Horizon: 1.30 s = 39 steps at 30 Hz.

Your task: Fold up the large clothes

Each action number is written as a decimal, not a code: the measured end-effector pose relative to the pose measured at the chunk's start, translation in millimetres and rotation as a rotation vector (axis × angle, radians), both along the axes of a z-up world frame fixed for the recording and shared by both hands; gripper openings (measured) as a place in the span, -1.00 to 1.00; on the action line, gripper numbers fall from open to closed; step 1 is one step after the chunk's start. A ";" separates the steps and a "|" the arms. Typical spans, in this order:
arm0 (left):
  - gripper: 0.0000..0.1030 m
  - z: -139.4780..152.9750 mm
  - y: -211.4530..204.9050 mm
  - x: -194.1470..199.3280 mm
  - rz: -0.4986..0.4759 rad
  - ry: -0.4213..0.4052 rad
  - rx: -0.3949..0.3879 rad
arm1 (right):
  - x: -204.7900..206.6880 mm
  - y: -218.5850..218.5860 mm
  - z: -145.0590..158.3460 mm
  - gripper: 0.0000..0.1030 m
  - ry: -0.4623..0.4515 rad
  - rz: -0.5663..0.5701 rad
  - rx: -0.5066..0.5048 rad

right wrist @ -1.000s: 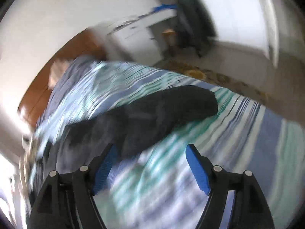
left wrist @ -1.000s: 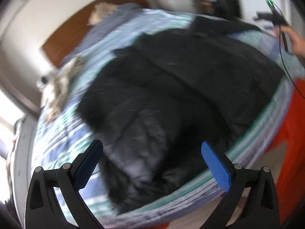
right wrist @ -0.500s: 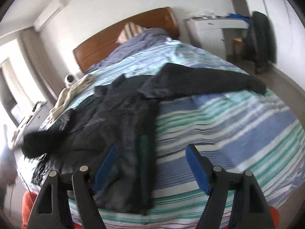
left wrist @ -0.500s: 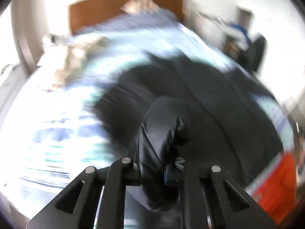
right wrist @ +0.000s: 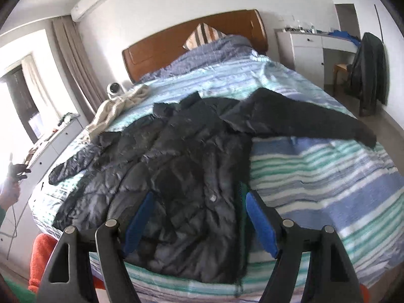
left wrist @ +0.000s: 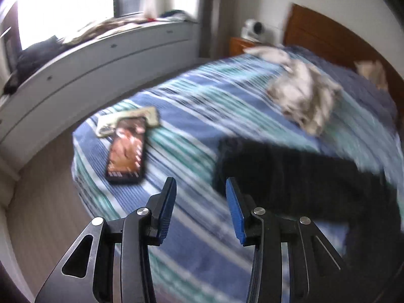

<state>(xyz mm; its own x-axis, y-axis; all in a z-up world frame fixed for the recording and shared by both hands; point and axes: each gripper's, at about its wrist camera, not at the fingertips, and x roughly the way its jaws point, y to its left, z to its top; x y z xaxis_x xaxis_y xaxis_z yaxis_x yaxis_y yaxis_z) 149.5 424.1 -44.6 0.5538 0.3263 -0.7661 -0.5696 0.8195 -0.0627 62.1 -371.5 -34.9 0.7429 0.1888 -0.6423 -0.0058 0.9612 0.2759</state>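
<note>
A black puffer jacket (right wrist: 192, 156) lies spread face up on the striped bed cover (right wrist: 328, 181), with one sleeve (right wrist: 315, 123) stretched right and the other sleeve (right wrist: 70, 169) stretched left. My right gripper (right wrist: 199, 194) hangs open above the jacket's lower hem, nothing between its blue pads. In the left wrist view the left sleeve's end (left wrist: 290, 176) lies flat on the cover, just right of my left gripper (left wrist: 200, 180). Its jaws are opening and nothing is between them.
A phone (left wrist: 126, 151) with a lit screen and a flat card lie near the bed's corner. A beige garment (left wrist: 303, 96) is heaped by the headboard (right wrist: 192, 40). White drawers (left wrist: 88, 60) run along the window side. A person's hand (right wrist: 10, 192) shows at the left edge.
My left gripper was shut on the sleeve's end half a second ago; it carried it out to the left, let go and swung toward the bed's corner. The right gripper turned onto the jacket, then held still.
</note>
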 end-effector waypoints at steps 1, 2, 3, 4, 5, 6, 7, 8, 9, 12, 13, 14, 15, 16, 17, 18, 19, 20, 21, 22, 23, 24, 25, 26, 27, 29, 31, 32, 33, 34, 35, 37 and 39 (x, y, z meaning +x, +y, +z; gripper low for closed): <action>-0.10 -1.3 -24.3 -7.1 -0.066 0.013 0.014 | 1.8 -5.9 -5.6 0.50 0.029 -0.004 0.005; 0.06 -1.5 -39.6 0.7 -0.114 0.017 0.013 | 4.2 -10.2 -10.1 0.50 0.052 -0.008 0.013; 0.18 -1.0 -68.0 -7.7 -0.203 0.018 -0.001 | 8.0 -15.7 -16.7 0.50 0.092 -0.009 0.030; 0.43 -2.0 -90.3 -11.7 -0.271 0.021 -0.018 | 11.7 -19.9 -22.4 0.50 0.125 -0.008 0.049; 0.62 -3.7 -122.2 -18.8 -0.374 0.023 -0.051 | 14.2 -22.6 -26.8 0.50 0.145 -0.006 0.065; 0.68 -6.5 -141.9 -19.9 -0.445 0.024 -0.078 | 17.1 -25.6 -32.6 0.50 0.165 -0.003 0.085; 0.77 -14.8 -175.3 -23.2 -0.543 0.035 -0.114 | 20.0 -26.8 -38.3 0.50 0.177 0.005 0.103; 0.80 -23.3 -203.0 -24.0 -0.613 0.054 -0.144 | 22.2 -27.3 -43.6 0.50 0.187 0.015 0.118; 0.80 -33.1 -223.5 -23.7 -0.666 0.079 -0.174 | 25.3 -27.0 -49.6 0.50 0.205 0.024 0.136; 0.80 -70.6 -280.6 -19.3 -0.793 0.176 -0.242 | 36.7 -17.6 -66.8 0.51 0.260 0.090 0.189; 0.80 -84.8 -294.9 -15.9 -0.813 0.216 -0.232 | 40.2 -11.9 -72.4 0.51 0.278 0.108 0.151; 0.75 -91.5 -301.2 -15.4 -0.820 0.237 -0.227 | 42.6 -8.1 -74.6 0.50 0.291 0.113 0.110; 0.61 -101.8 -307.3 -13.6 -0.819 0.264 -0.230 | 43.7 -5.7 -76.2 0.43 0.302 0.127 0.091; 0.02 -107.8 -308.2 -12.7 -0.807 0.270 -0.260 | 43.1 -4.7 -75.5 -0.26 0.302 0.133 0.078; -0.26 -108.5 -306.7 -12.5 -0.794 0.268 -0.289 | 40.8 -6.4 -72.0 -0.67 0.291 0.128 0.074; -0.38 -106.3 -306.0 -13.9 -0.789 0.263 -0.306 | 37.4 -9.4 -67.6 -0.67 0.280 0.128 0.094; -0.52 -101.2 -305.3 -17.3 -0.792 0.252 -0.322 | 33.2 -11.2 -63.4 -0.69 0.273 0.124 0.094; -0.54 -94.7 -304.9 -22.8 -0.799 0.243 -0.331 | 29.6 -12.2 -60.3 -0.70 0.272 0.123 0.085; -0.54 -92.0 -305.4 -28.3 -0.806 0.239 -0.327 | 24.8 -12.1 -56.8 -0.71 0.271 0.124 0.072; -0.54 -88.7 -306.7 -37.1 -0.817 0.241 -0.322 | 19.1 -12.0 -54.2 -0.71 0.272 0.122 0.061; -0.53 -91.2 -305.3 -40.5 -0.823 0.245 -0.318 | 14.3 -11.8 -53.8 -0.71 0.274 0.117 0.056; -0.51 -94.4 -307.2 -48.4 -0.833 0.254 -0.298 | 8.6 -10.9 -55.5 -0.71 0.278 0.113 0.050; -0.46 -98.7 -307.0 -52.0 -0.837 0.257 -0.273 | 6.1 -8.5 -59.1 -0.71 0.284 0.110 0.040; -0.39 -100.4 -307.9 -53.0 -0.838 0.256 -0.261 | 7.4 -6.3 -61.9 -0.70 0.287 0.105 0.029; -0.37 -101.5 -308.6 -54.0 -0.830 0.247 -0.250 | 7.3 -3.5 -65.6 -0.67 0.283 0.093 0.019; -0.27 -93.4 -311.4 -54.9 -0.811 0.237 -0.229 | 10.0 -0.1 -65.6 -0.43 0.285 0.061 -0.001; -0.10 -83.2 -323.4 -57.0 -0.791 0.209 -0.180 | 7.8 2.4 -55.1 0.06 0.255 0.048 -0.047; 0.11 -77.6 -325.3 -55.8 -0.788 0.192 -0.161 | 5.2 2.5 -48.5 0.38 0.230 0.043 -0.074; 0.24 -61.9 -325.7 -61.9 -0.783 0.149 -0.124 | 2.8 1.6 -42.3 0.46 0.208 0.034 -0.098; 0.51 -48.7 -328.6 -66.6 -0.773 0.109 -0.090 | -0.1 1.1 -33.6 0.48 0.184 0.023 -0.125; 0.69 -36.1 -328.5 -71.8 -0.760 0.068 -0.055 | -0.8 -0.3 -27.6 0.48 0.171 0.015 -0.140; 0.85 -16.7 -327.4 -72.7 -0.734 -0.014 -0.004 | -1.5 -2.4 -17.4 0.48 0.147 -0.004 -0.159; 0.90 0.2 -328.9 -73.6 -0.710 -0.090 0.028 | -2.2 -3.1 -6.6 0.48 0.121 -0.029 -0.174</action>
<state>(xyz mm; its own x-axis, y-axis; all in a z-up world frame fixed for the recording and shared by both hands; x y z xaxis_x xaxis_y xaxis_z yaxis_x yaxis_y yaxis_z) 76.0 95.2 -44.4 0.7002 -0.1176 -0.7042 0.1087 0.9924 -0.0577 59.9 -374.6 -41.5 0.6619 0.0472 -0.7481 0.0452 0.9937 0.1027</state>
